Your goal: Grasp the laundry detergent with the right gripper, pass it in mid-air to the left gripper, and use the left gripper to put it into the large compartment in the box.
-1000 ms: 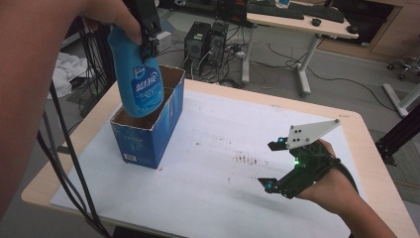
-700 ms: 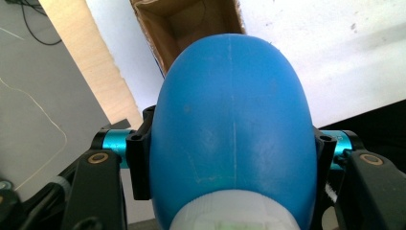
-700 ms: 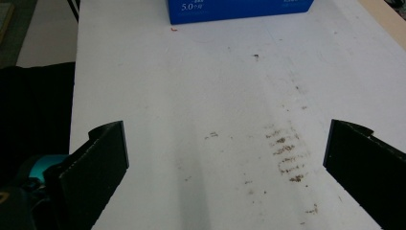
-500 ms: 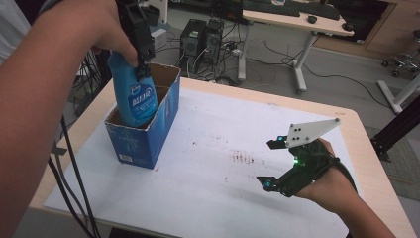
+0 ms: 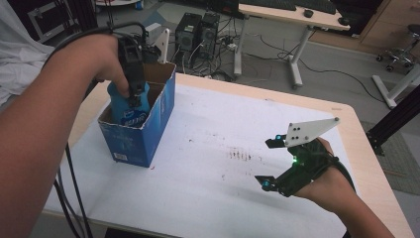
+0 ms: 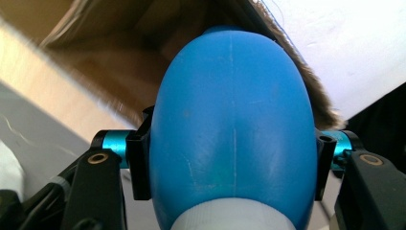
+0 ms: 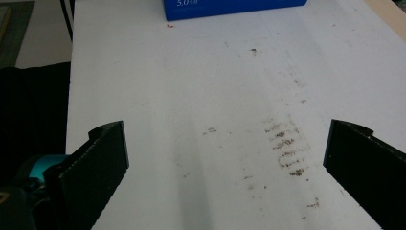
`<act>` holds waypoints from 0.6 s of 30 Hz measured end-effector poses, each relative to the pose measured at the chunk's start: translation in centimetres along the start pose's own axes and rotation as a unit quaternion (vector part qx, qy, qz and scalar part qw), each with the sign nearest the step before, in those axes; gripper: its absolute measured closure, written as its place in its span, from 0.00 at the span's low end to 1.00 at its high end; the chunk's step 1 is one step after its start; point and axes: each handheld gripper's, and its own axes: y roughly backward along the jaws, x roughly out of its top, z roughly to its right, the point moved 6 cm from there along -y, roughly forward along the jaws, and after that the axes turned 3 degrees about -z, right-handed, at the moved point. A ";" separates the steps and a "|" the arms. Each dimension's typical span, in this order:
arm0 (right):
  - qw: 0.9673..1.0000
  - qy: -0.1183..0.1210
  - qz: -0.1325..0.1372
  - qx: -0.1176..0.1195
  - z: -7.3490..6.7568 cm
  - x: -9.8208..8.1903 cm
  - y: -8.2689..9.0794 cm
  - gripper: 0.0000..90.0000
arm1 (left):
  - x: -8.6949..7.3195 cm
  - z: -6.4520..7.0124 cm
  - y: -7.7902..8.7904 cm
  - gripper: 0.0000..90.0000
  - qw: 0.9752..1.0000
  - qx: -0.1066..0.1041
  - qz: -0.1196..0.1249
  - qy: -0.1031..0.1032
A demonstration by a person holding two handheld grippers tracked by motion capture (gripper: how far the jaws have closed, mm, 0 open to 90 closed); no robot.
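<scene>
A grey floor strewn with cables is seen across the upper frame. A light wooden desk on white legs stands at upper centre, two computer towers beside it.

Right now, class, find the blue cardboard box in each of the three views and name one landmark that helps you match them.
High view: the blue cardboard box stands at the table's left, open top up, blue bottle inside.
Left gripper view: its brown inner walls lie behind the bottle.
Right gripper view: its blue side crosses the top edge.
Shared landmark: the white table cover.
</scene>
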 end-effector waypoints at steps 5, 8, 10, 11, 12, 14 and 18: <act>1.000 -0.003 -0.004 0.001 0.0 -0.1 -0.1 0.01 | 0.5 -0.3 -2.3 0.43 0.999 0.012 0.011 -0.047; 1.000 -0.004 -0.006 0.001 -0.1 -0.2 -0.2 0.01 | 0.6 -0.5 -3.5 0.43 0.998 0.009 0.010 -0.064; 1.000 -0.004 -0.007 0.002 -0.1 -0.2 -0.3 0.01 | 0.7 -0.5 -4.2 0.42 0.997 0.009 0.015 -0.075; 1.000 -0.005 -0.007 0.002 -0.1 -0.3 -0.3 0.01 | 0.7 -0.6 -4.5 0.43 0.997 0.011 0.016 -0.078; 1.000 -0.006 -0.007 0.003 -0.1 -0.3 -0.4 0.01 | 0.8 -0.6 -4.8 0.43 0.997 0.012 0.016 -0.080; 1.000 -0.006 -0.008 0.003 -0.1 -0.4 -0.6 0.01 | 0.8 -0.6 -5.3 0.42 0.996 0.012 0.019 -0.082; 1.000 -0.006 -0.010 0.005 0.0 -0.4 -0.8 0.01 | 0.9 -0.5 -5.2 0.42 0.996 0.012 0.028 -0.083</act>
